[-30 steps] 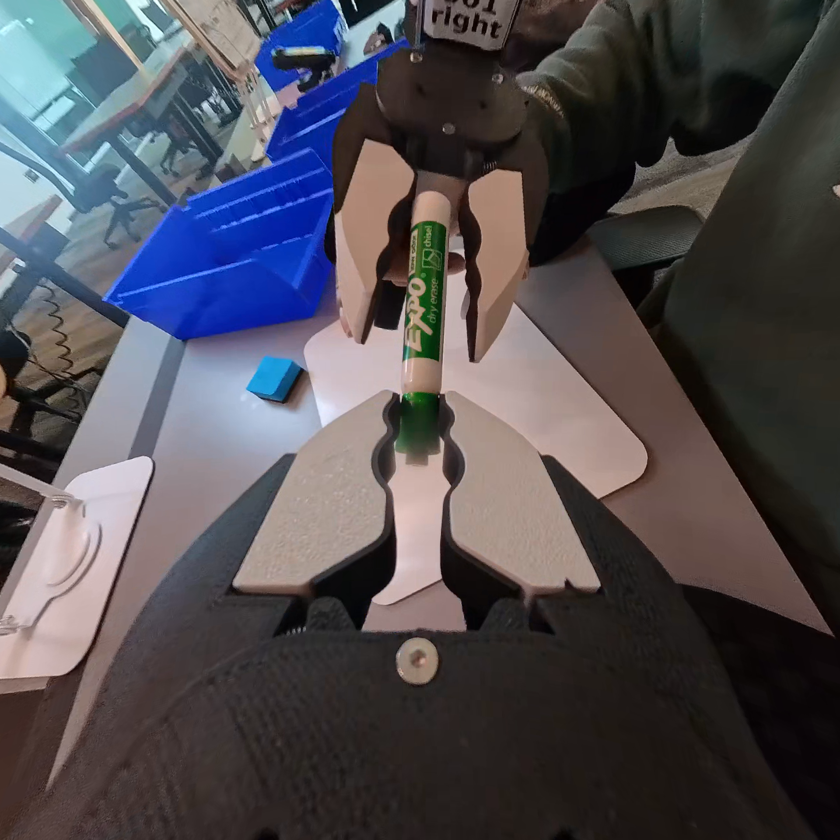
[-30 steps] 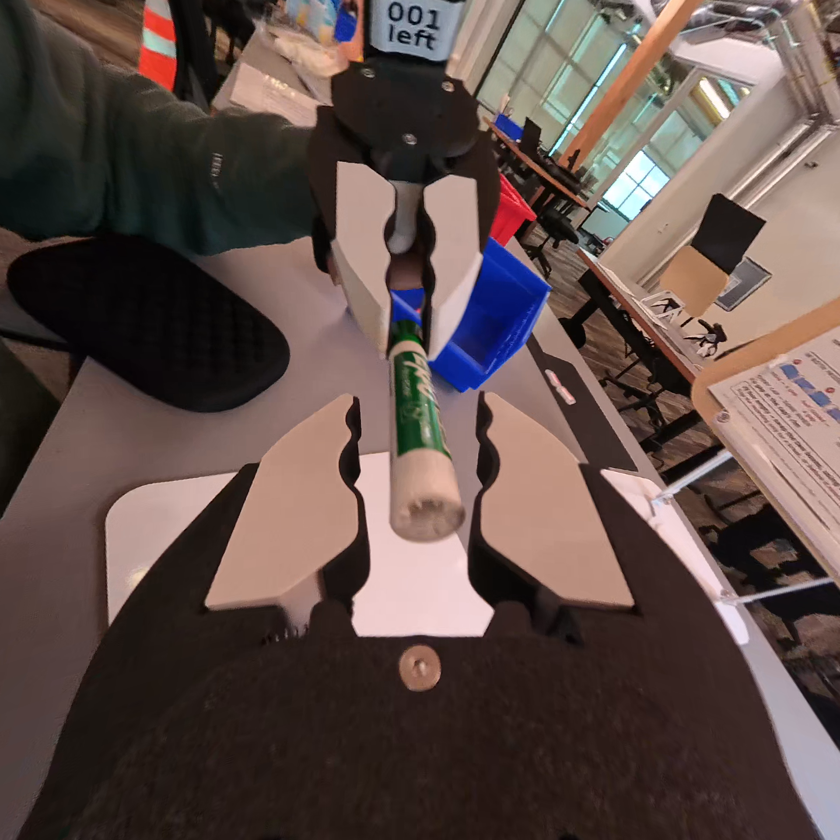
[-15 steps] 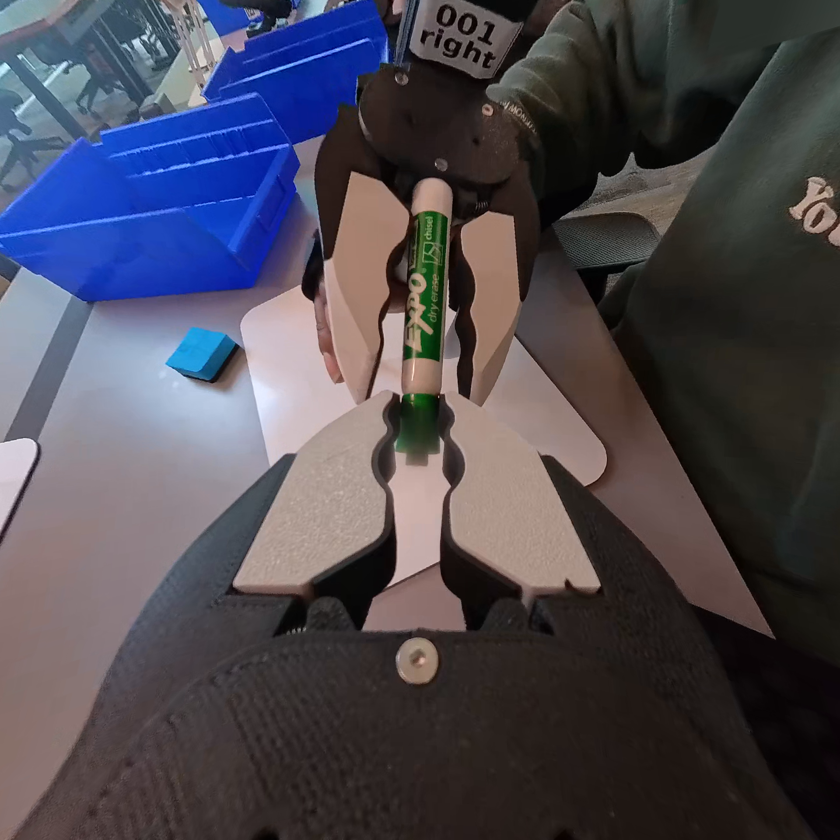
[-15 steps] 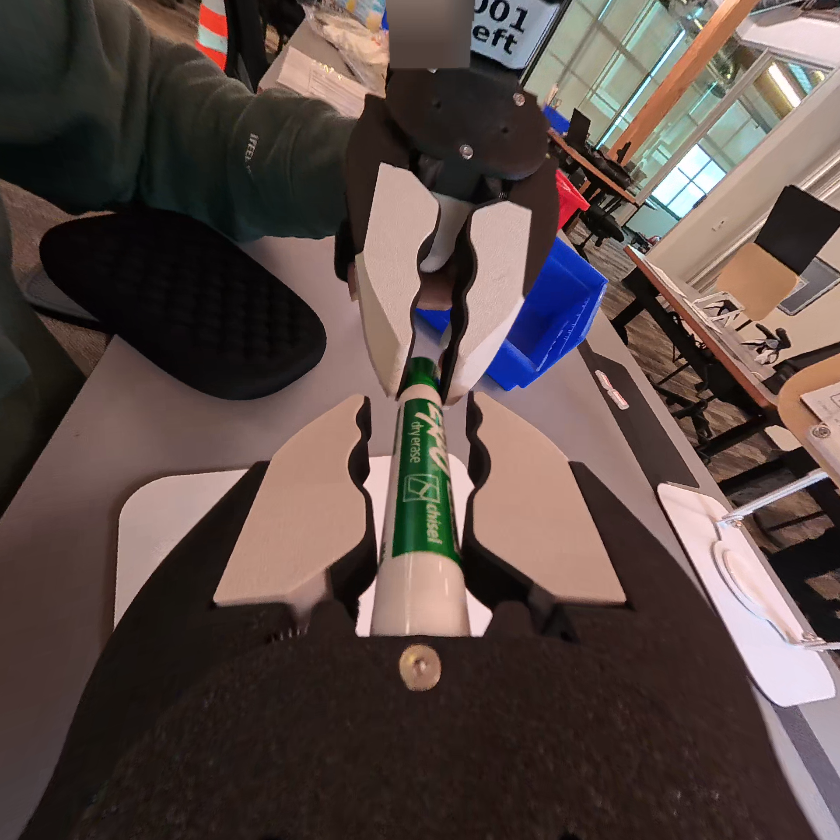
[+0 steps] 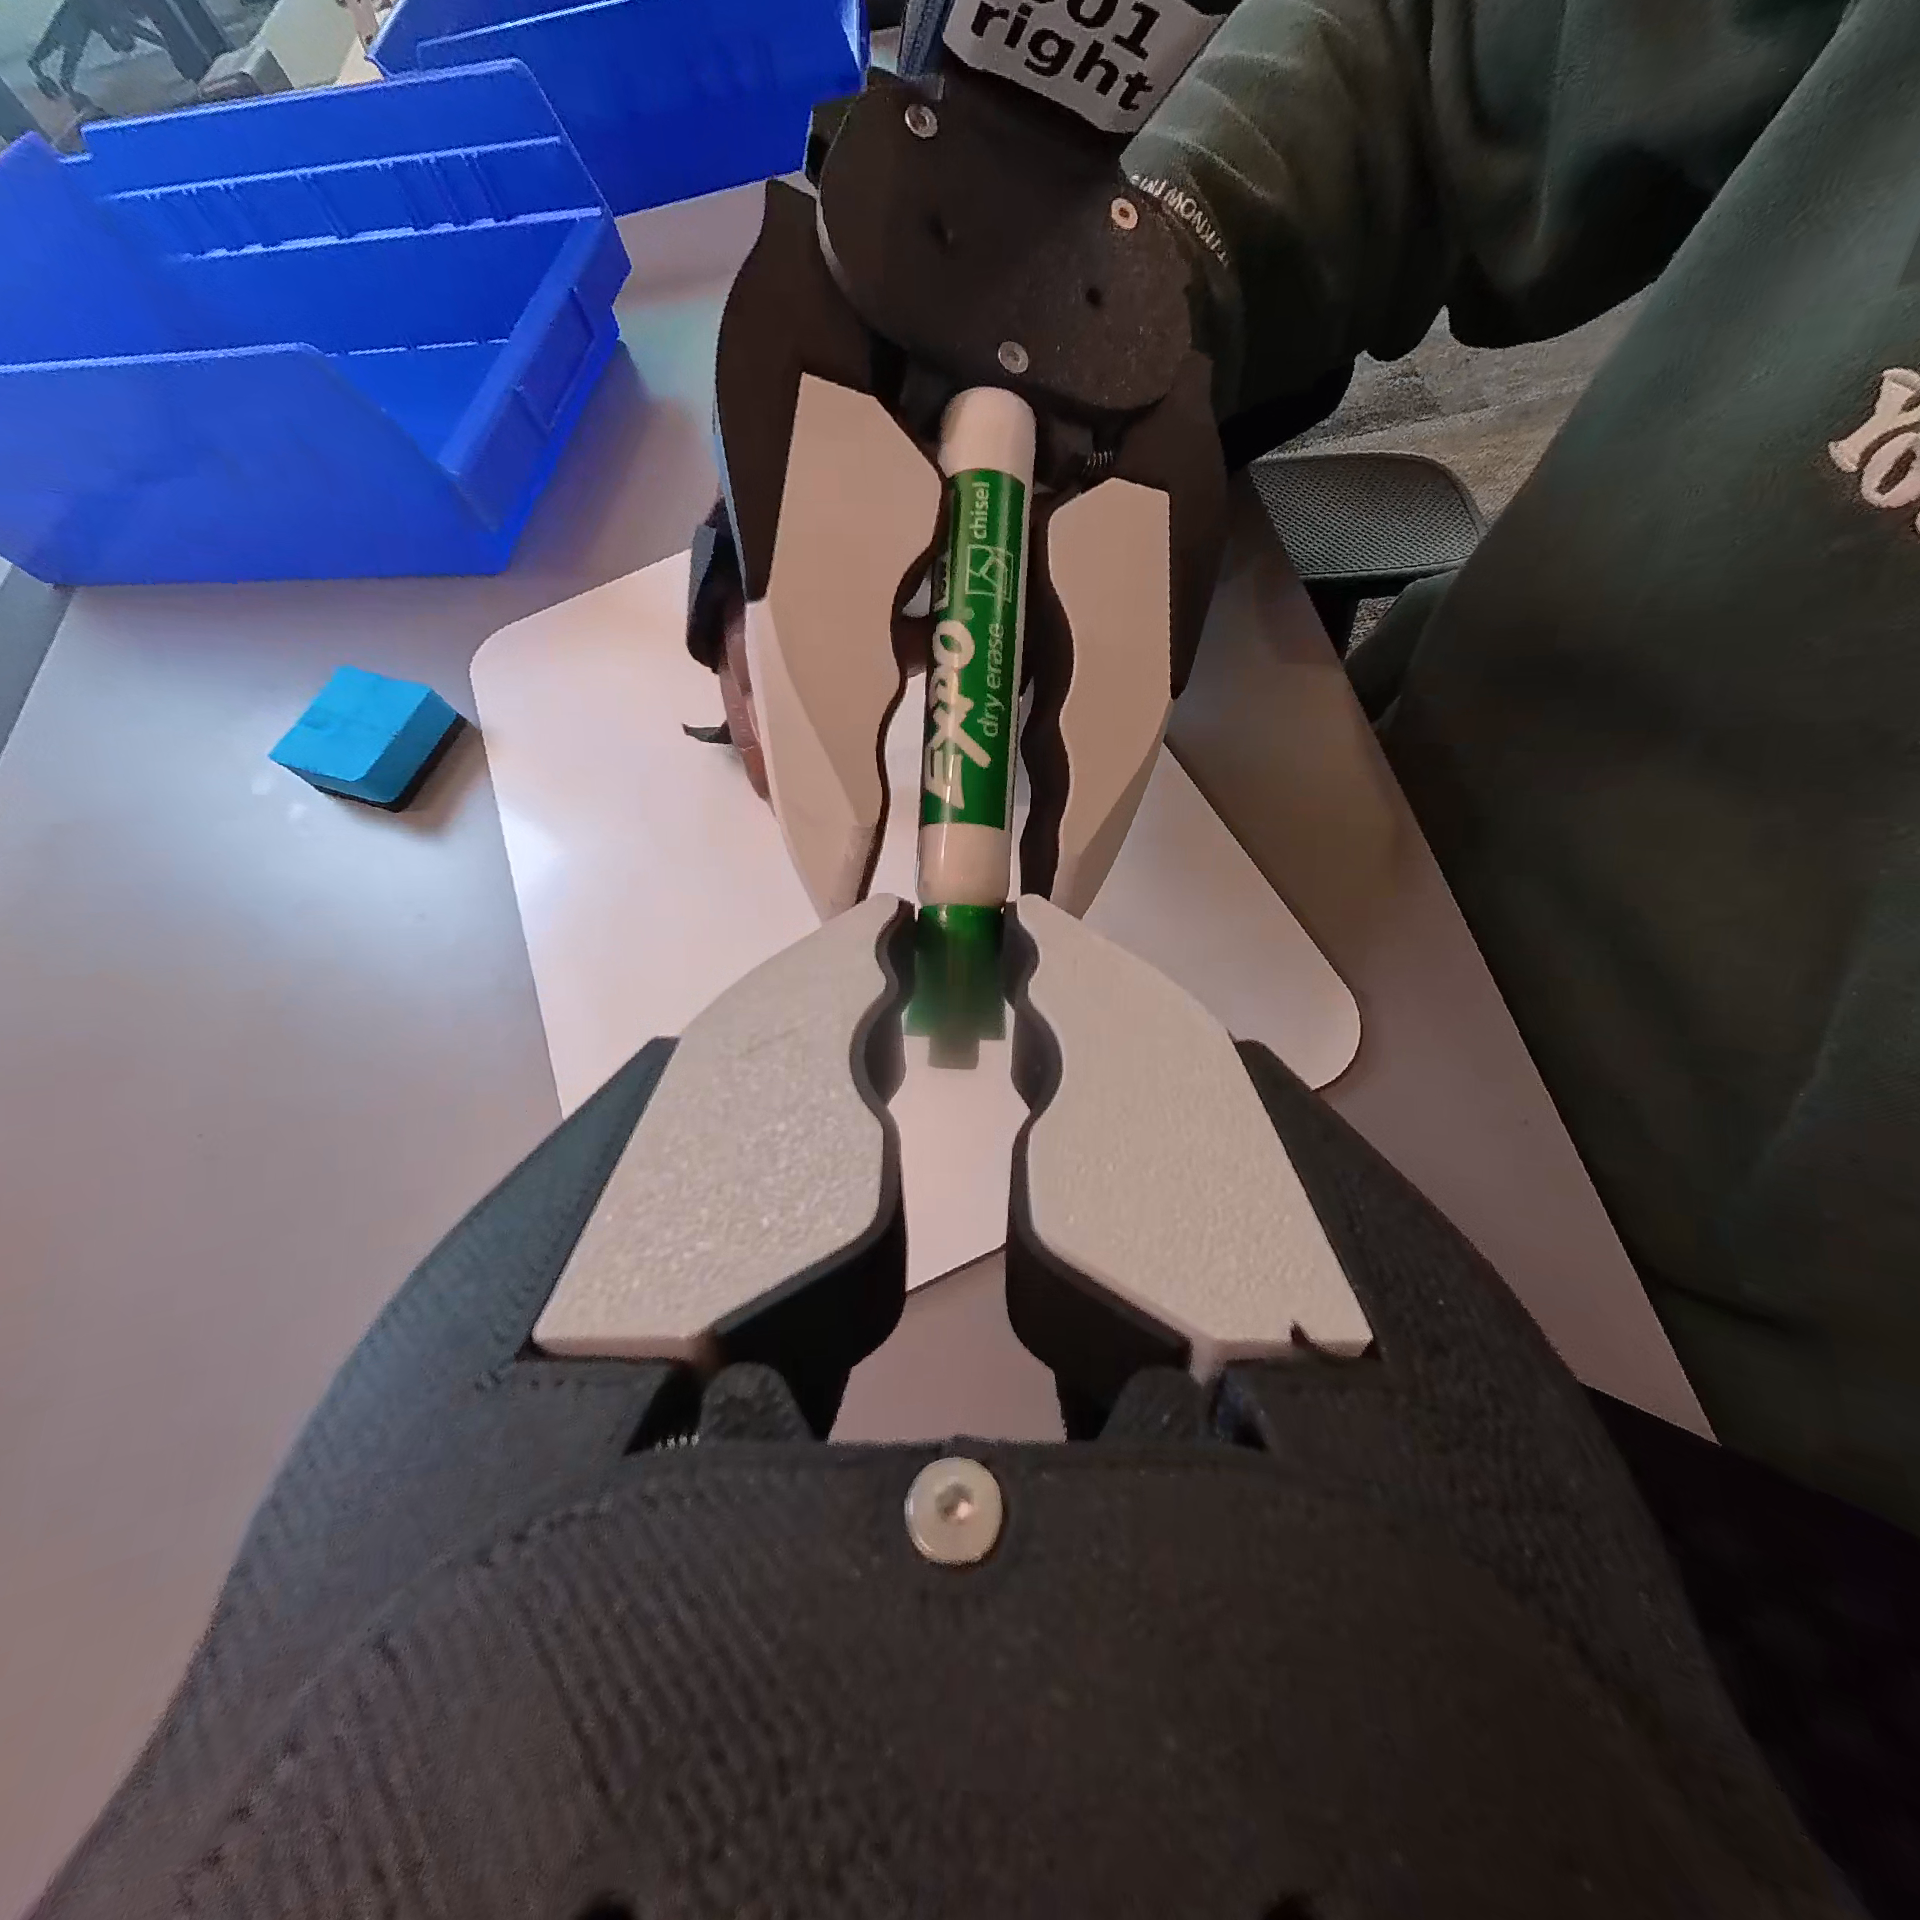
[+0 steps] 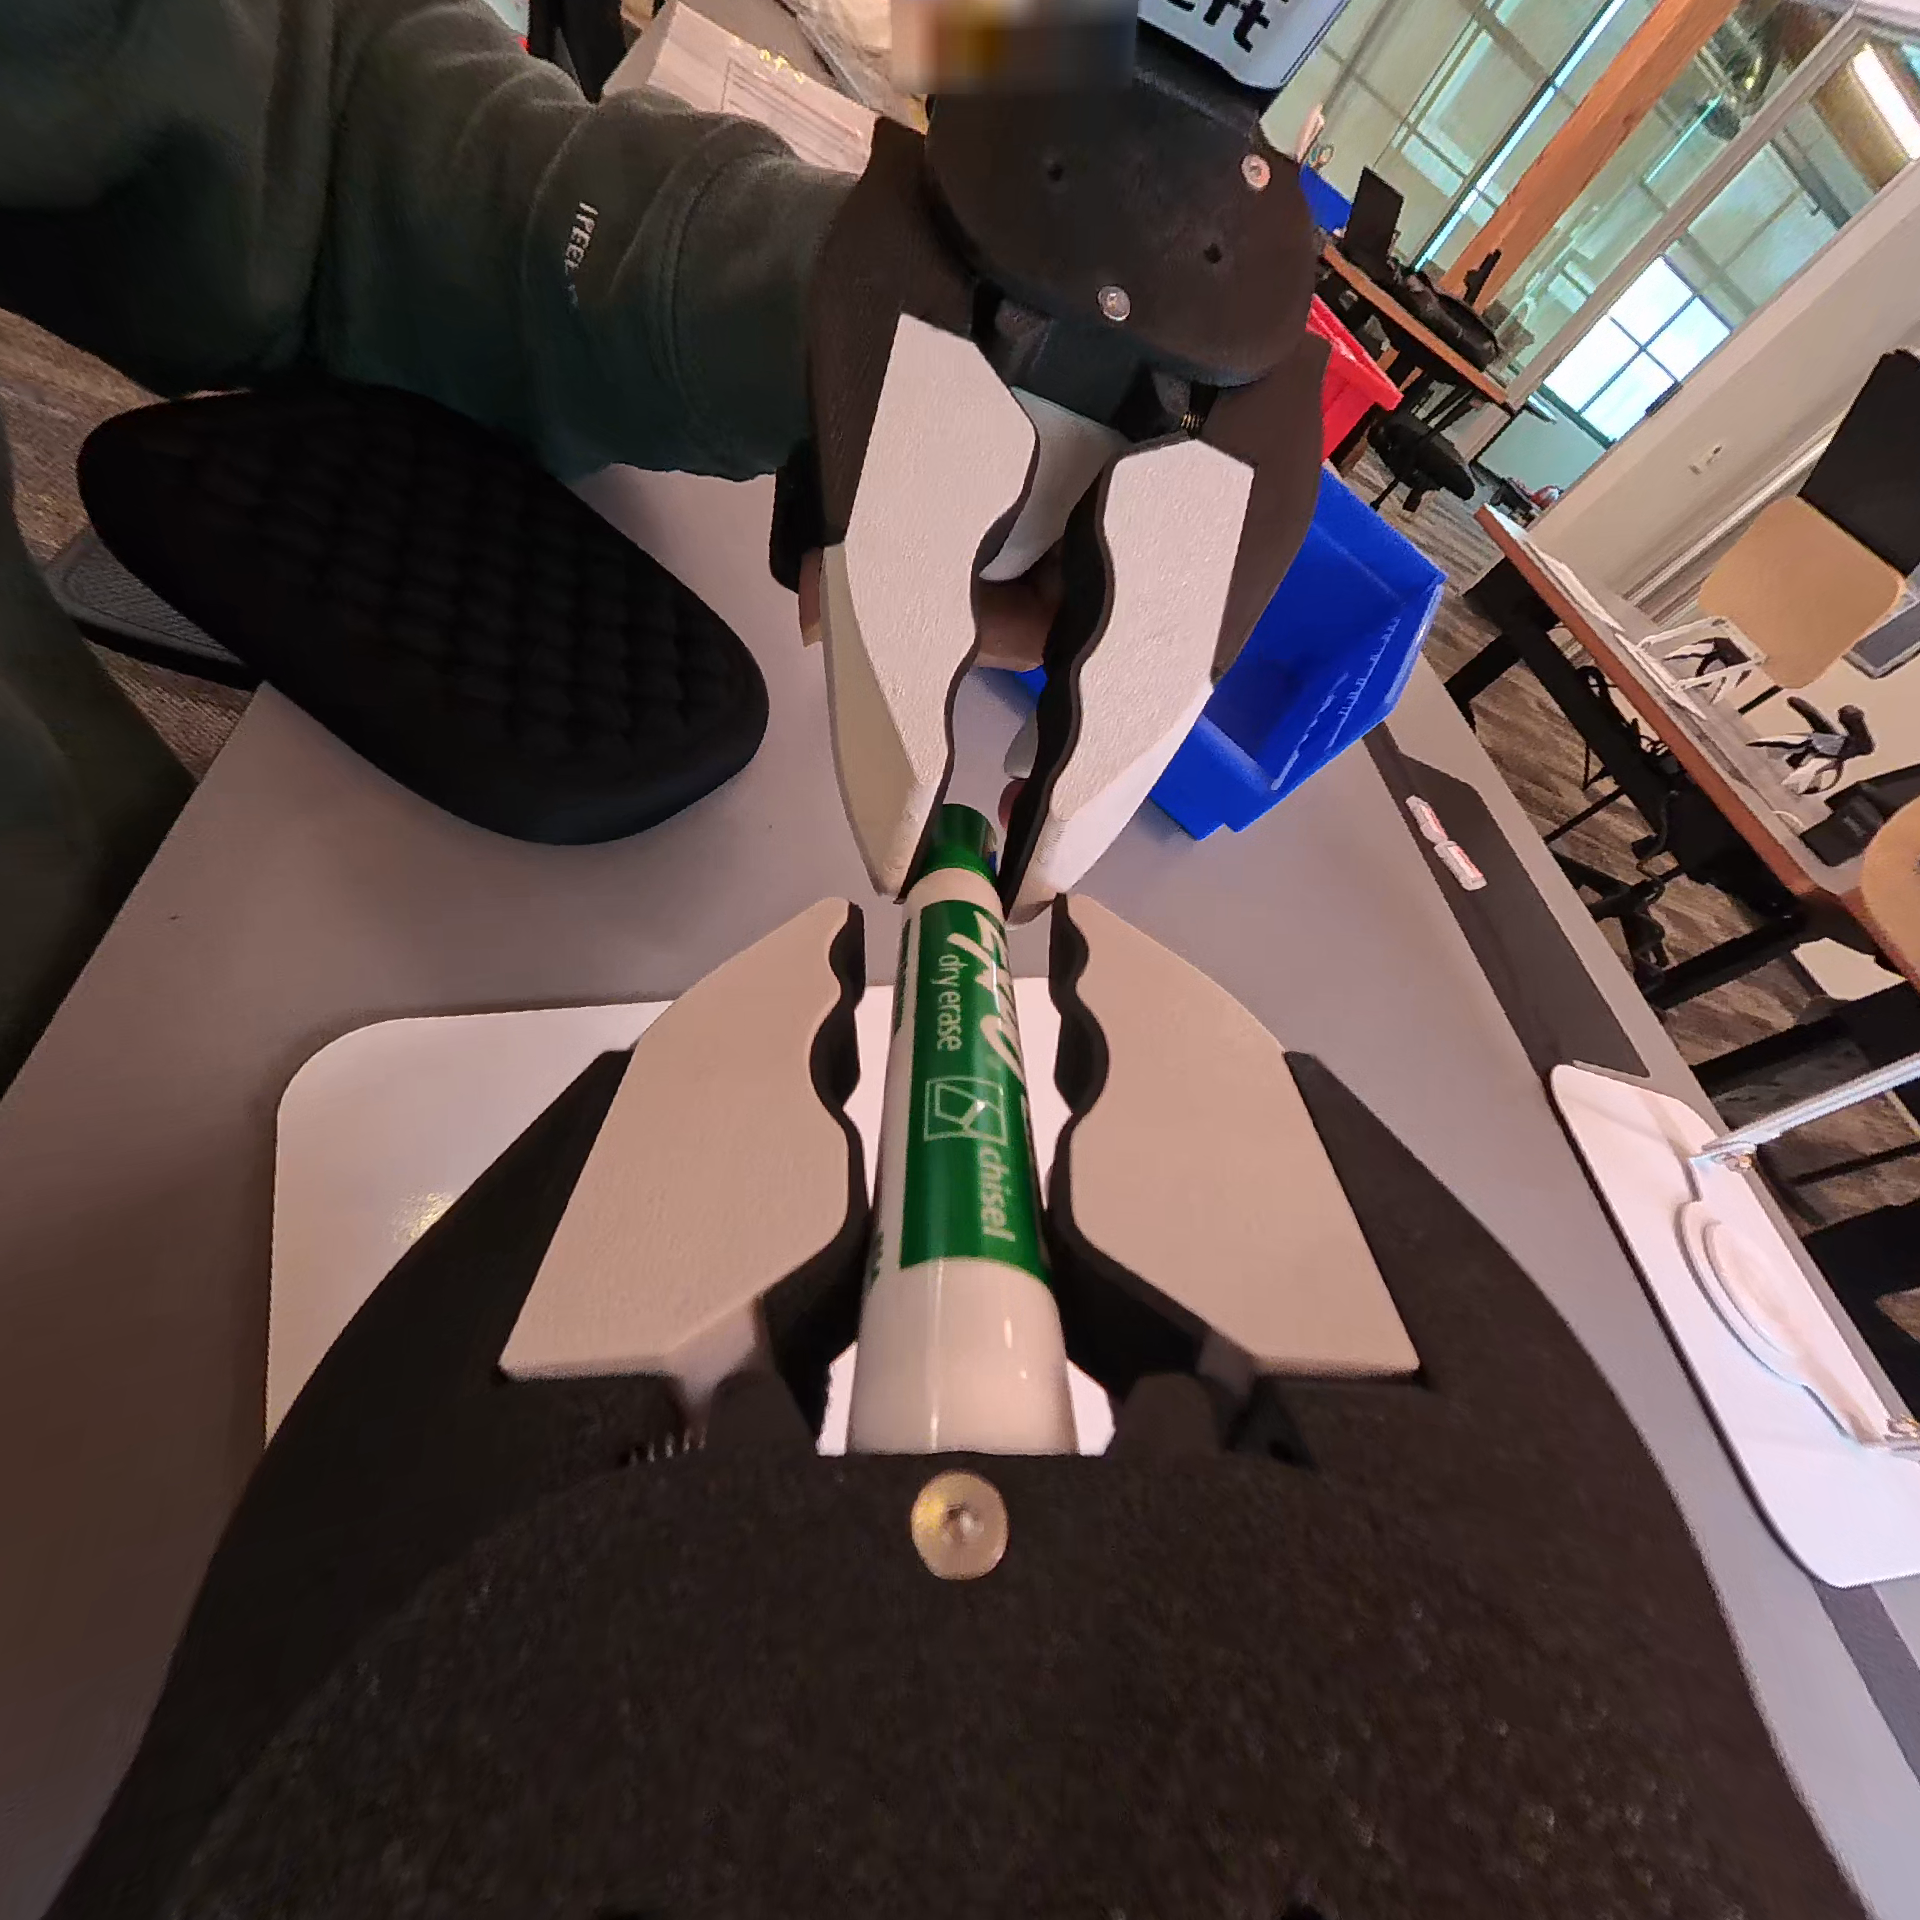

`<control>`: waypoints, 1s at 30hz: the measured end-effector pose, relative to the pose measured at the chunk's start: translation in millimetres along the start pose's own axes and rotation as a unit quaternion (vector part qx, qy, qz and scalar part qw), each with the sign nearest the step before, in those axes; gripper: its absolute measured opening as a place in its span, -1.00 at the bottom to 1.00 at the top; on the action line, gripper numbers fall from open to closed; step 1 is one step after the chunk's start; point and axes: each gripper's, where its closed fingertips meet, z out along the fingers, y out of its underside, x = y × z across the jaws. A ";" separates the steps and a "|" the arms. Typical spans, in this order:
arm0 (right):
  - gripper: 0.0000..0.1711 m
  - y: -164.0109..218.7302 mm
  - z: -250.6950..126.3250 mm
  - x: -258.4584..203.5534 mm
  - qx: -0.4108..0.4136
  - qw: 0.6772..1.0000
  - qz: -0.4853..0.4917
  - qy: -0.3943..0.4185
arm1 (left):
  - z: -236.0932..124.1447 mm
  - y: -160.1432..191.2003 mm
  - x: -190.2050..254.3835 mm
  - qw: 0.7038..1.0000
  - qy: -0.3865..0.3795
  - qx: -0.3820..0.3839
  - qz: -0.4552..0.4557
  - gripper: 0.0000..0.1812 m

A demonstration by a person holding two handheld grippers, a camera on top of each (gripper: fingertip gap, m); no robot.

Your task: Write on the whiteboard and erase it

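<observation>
A green and white dry-erase marker is held in the air between my two grippers, above the white whiteboard on the grey table. My left gripper is shut on the marker's green cap. My right gripper is shut on the marker's barrel, whose back end reaches the gripper's base. The two grippers face each other, tip to tip. A blue eraser lies on the table left of the whiteboard. The whiteboard shows no marks.
Blue storage bins stand at the back left; one shows in the right wrist view. A white base plate with a clear stand lies at the table's right end. A black chair seat and a person's green sleeve are close by. My left and right fingertips are right by each other. The right tips stand about 25 cm off the blue eraser.
My right gripper, open a second ago, has slid forward along the marker and shut on its barrel. My left gripper has kept hold of the cap.
</observation>
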 end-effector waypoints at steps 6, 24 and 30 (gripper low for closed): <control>-0.61 -1.6 -0.7 3.5 0.000 1.000 0.027 0.001 | -3.9 -2.0 -1.3 1.000 0.003 0.028 0.001 -0.75; -0.63 13.3 4.0 -11.0 -0.011 0.989 0.122 -0.079 | 13.9 26.9 2.6 0.998 0.006 0.023 -0.055 -0.79; -0.63 -2.6 -2.8 -8.4 0.021 0.983 0.155 -0.100 | -4.1 1.9 9.6 0.979 0.073 0.134 -0.134 -0.79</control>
